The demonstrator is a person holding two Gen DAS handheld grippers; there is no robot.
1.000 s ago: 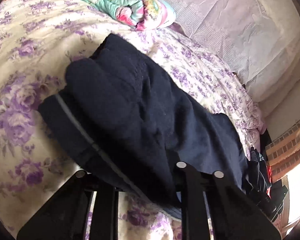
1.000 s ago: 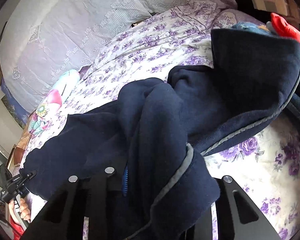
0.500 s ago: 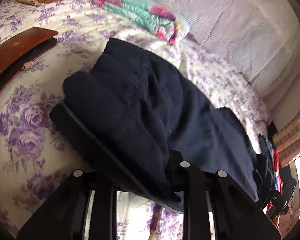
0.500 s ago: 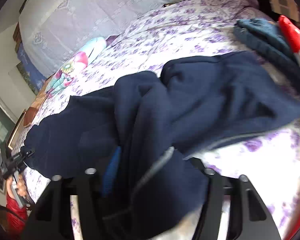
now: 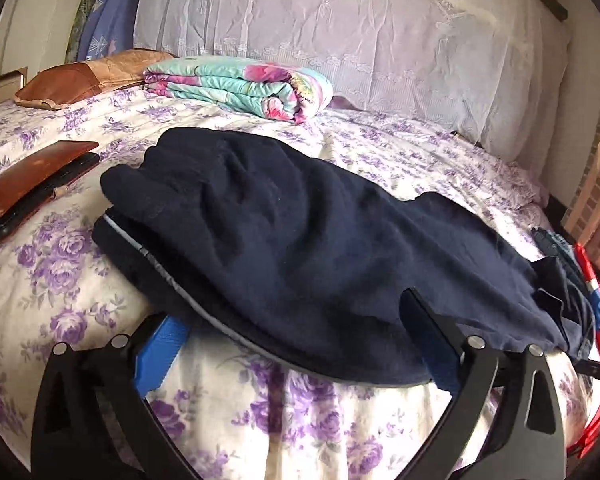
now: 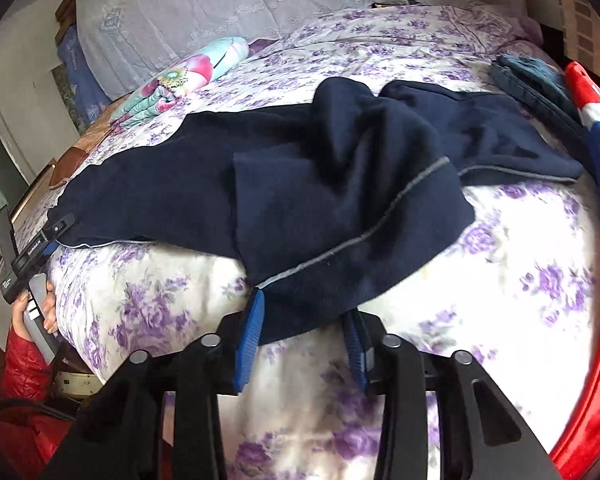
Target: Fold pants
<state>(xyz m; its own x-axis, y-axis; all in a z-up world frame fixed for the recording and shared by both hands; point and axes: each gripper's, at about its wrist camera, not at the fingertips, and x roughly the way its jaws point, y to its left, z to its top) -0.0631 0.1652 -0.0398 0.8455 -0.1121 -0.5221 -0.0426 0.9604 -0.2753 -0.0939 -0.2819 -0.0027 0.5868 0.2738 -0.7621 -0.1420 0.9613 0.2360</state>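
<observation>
so the left gripper (image 5: 292, 344) just let go, its jaws have swung wide apart in the last moment and the blue pads now stand clear on either side of the near edge of the pants (image 5: 300, 248), cloth between them but nothing pinched. A second ago that same edge was bunched tight in the fingers, now the navy fleece lies slumped on the floral bedspread (image 5: 40, 280) with its grey piping along the front edge. Further along, the right gripper (image 6: 306, 340) popped open and has been closing back down again, and in its own view the jaws sit narrow with a corner of the pants (image 6: 340, 208) hanging between the blue pads. Honestly can't tell if they're actually biting the cloth or just flanking it. What it means imo: the fold got laid across the bed and dropped, the pants are doubled over themselves but lumpy, with a ridge in the middle, so some smoothing or another fold looks needed. Folded quilt (image 5: 240, 88) and brown wallet (image 5: 32, 184) sit well clear of it all
</observation>
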